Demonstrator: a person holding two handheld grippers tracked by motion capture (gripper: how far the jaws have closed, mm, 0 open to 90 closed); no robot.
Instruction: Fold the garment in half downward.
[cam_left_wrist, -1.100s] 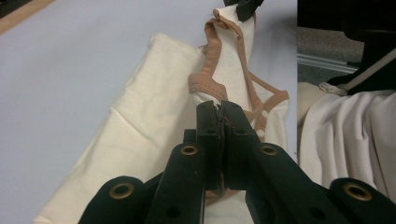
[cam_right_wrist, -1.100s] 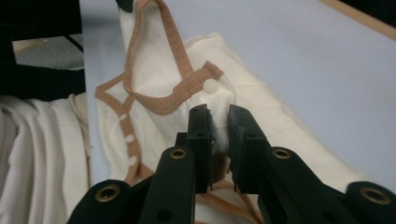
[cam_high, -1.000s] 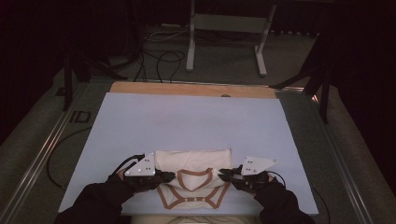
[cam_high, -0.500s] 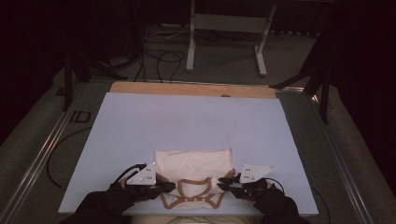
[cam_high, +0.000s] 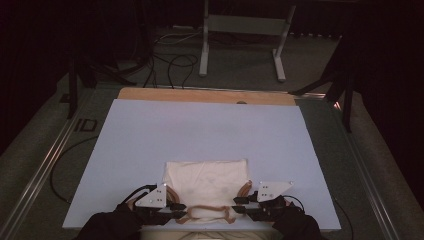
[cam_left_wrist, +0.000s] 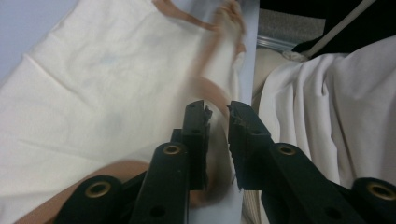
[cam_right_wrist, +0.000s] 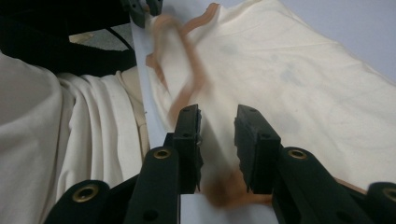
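I am holding both tongs low at the near edge of the table (cam_high: 150, 130), forearms coming in side by side, jaws pointing inward toward each other. My left gripper (cam_high: 176, 212) is pinching the brown-trimmed edge of the cream garment (cam_high: 207, 182); in the left gripper view the jaws are standing a little apart with cloth (cam_left_wrist: 93, 93) between them, though the blur is making the grip hard to judge. My right gripper (cam_high: 239, 206) is clamping the trim the same way, jaws slightly parted around brown binding (cam_right_wrist: 224, 186). The garment is lying folded, its long axis running left to right, neckline toward me, part hanging over the near edge. Beyond it the table's lilac cover is stretching to a wooden strip (cam_high: 200, 95).
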